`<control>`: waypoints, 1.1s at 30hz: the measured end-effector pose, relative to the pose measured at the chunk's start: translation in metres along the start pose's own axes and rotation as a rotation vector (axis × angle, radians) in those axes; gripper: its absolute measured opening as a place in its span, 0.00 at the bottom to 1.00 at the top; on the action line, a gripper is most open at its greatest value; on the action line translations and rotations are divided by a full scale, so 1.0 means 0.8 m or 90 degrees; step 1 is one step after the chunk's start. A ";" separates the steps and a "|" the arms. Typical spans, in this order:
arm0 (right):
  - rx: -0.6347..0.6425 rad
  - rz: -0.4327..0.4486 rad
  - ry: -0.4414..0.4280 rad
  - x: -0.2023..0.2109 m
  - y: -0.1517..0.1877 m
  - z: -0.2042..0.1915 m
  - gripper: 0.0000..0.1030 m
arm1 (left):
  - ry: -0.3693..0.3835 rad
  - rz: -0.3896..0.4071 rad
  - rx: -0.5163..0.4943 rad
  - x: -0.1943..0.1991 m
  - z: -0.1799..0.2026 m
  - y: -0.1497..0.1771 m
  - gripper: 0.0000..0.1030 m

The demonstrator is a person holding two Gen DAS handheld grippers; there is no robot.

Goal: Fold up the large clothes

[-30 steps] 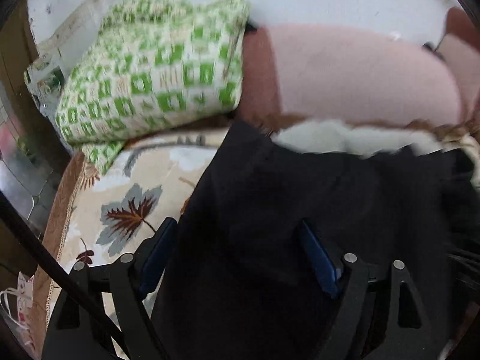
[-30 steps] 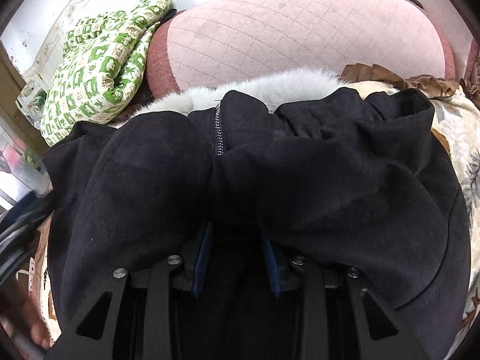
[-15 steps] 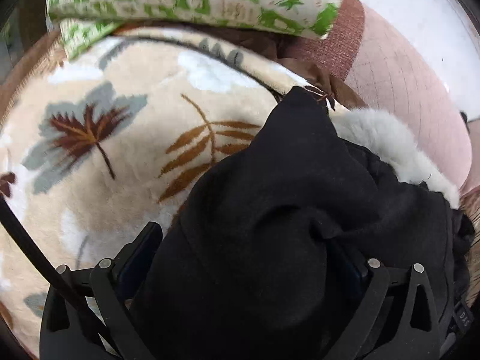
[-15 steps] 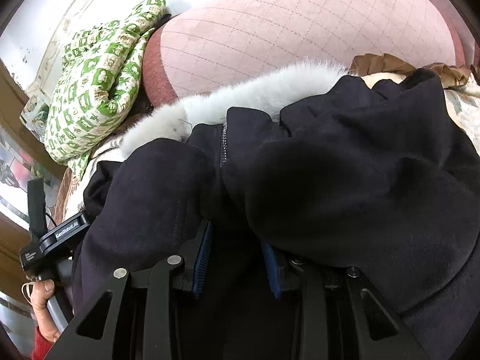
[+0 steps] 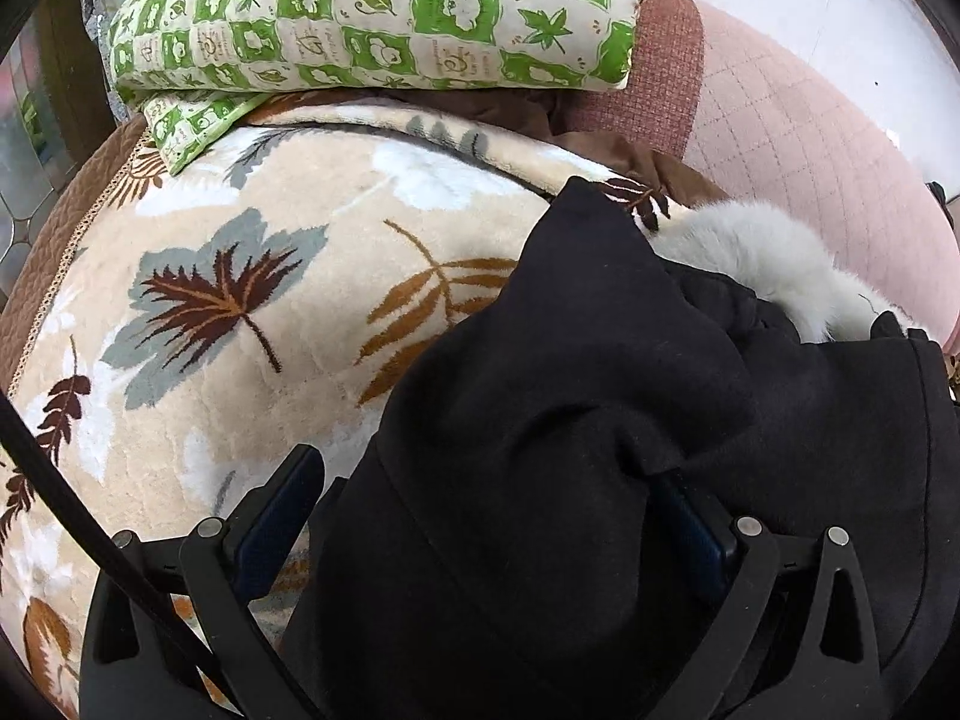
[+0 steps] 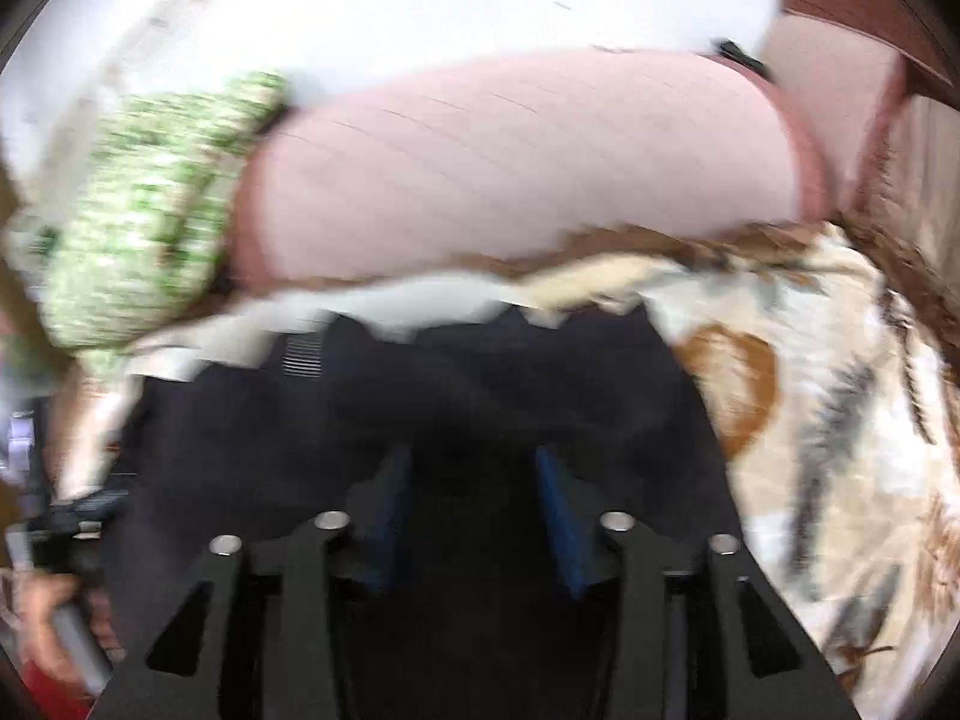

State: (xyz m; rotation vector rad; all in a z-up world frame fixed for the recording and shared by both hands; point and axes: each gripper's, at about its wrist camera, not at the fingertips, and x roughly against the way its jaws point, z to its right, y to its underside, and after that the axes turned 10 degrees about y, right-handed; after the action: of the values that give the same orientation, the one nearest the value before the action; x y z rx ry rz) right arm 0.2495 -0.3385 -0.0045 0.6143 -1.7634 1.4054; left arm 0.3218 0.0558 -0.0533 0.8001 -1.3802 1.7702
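A black coat (image 5: pixel 600 390) with a pale fur collar (image 5: pixel 762 252) lies bunched on a leaf-patterned blanket (image 5: pixel 252 300). My left gripper (image 5: pixel 486 480) stands wide open over the coat's left edge. Its left pad (image 5: pixel 282 510) is clear of the cloth over the blanket, while a fold of coat half covers the right one. The right wrist view is motion-blurred. There the coat (image 6: pixel 480 384) fills the lower middle, and the jaws of my right gripper (image 6: pixel 474 480) are opening with dark coat cloth between them, no longer pinched.
A green-and-cream patterned pillow (image 5: pixel 384 12) and a pink quilted cushion (image 5: pixel 810 150) lie behind the coat against a white wall. The blanket (image 6: pixel 810 420) spreads to the right. A person's hand (image 6: pixel 36 618) shows at the lower left of the right wrist view.
The left gripper's jaws widened and dropped to the coat's left edge, then held still. The right gripper's jaws spread off the pinched fold and the gripper swung, blurring its view.
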 end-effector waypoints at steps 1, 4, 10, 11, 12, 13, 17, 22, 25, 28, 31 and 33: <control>-0.018 -0.014 -0.010 -0.014 0.003 0.011 0.64 | 0.008 -0.002 0.003 -0.003 -0.001 -0.001 1.00; -0.069 -0.018 -0.034 -0.044 0.013 0.032 0.67 | 0.038 -0.010 0.022 -0.016 -0.008 -0.003 1.00; -0.092 -0.029 -0.019 -0.071 0.009 0.028 0.67 | 0.061 -0.007 0.040 -0.019 -0.013 0.000 1.00; -0.089 -0.024 -0.014 -0.068 0.009 0.026 0.67 | 0.061 -0.004 0.033 -0.011 -0.010 0.000 1.00; -0.081 -0.022 -0.004 -0.062 0.008 0.024 0.67 | 0.061 -0.001 0.028 -0.004 -0.008 0.001 1.00; -0.073 -0.019 0.007 -0.055 0.009 0.025 0.67 | 0.057 0.005 0.021 0.010 -0.006 0.002 0.99; -0.004 0.038 0.061 0.008 0.008 0.011 0.68 | 0.029 0.039 -0.011 0.077 0.005 0.012 0.99; 0.045 0.106 0.096 0.095 0.022 0.003 0.68 | -0.009 0.127 -0.068 0.172 0.016 0.055 0.99; 0.044 0.117 0.072 0.136 0.032 -0.004 0.68 | -0.039 0.168 -0.071 0.216 0.014 0.098 0.99; 0.084 0.129 0.040 0.174 0.038 -0.049 0.68 | -0.034 0.198 -0.052 0.250 0.003 0.142 0.99; 0.147 0.137 -0.037 0.220 0.035 -0.123 0.68 | -0.029 0.219 -0.022 0.268 -0.008 0.174 0.99; 0.170 0.149 -0.074 0.245 0.033 -0.164 0.69 | -0.035 0.229 -0.021 0.271 -0.013 0.186 0.99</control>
State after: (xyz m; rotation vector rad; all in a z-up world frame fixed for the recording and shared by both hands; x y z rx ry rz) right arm 0.1526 -0.1869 0.1497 0.6566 -1.7983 1.8181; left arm 0.0805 0.0822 0.0479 0.6135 -1.6665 1.9994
